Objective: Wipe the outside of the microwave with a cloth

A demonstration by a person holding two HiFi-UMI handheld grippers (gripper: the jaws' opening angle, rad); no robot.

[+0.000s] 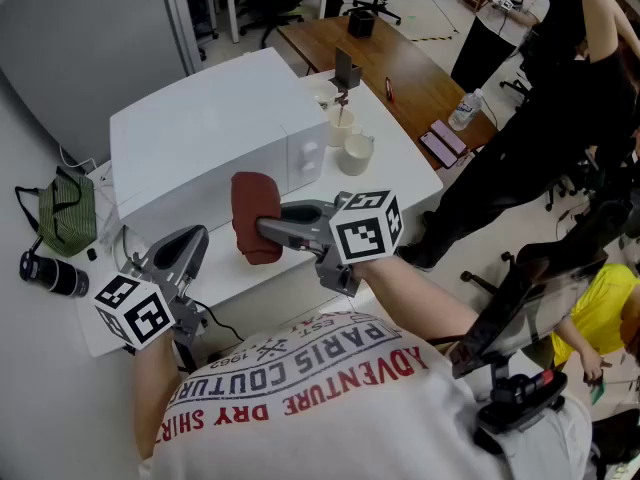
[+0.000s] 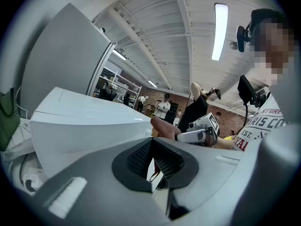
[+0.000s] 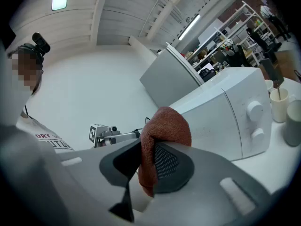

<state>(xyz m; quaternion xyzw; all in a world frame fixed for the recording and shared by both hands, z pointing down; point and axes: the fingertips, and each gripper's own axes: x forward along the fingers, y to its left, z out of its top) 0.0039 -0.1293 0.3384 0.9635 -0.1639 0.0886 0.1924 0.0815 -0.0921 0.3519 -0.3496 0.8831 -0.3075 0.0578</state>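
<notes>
Wiping stage of the task, seen from the head view and both gripper views. The white microwave stands on the white bench, its door and two control knobs turned toward the near right. The right tool is clamped on the rust-red cloth. In the right gripper view the folded cloth fills the space between the two pads and bulges out above them. The cloth is held against the near left part of the door face, apparently touching it, though no view shows the line of contact clearly enough to settle this. The left tool hovers near the left corner of the microwave, below the level of its top and apart from it, with its jaws drawn together on nothing. Two pale cups stand on the bench just right of the microwave, close to the knob side. The step in hand is judged to be the wiping of the front face. The next move calls for drawing the cloth across the door toward the knobs under steady pressure. The grip should hold firm so that the fold does not slip out, and the stroke should stop short of the cups.
</notes>
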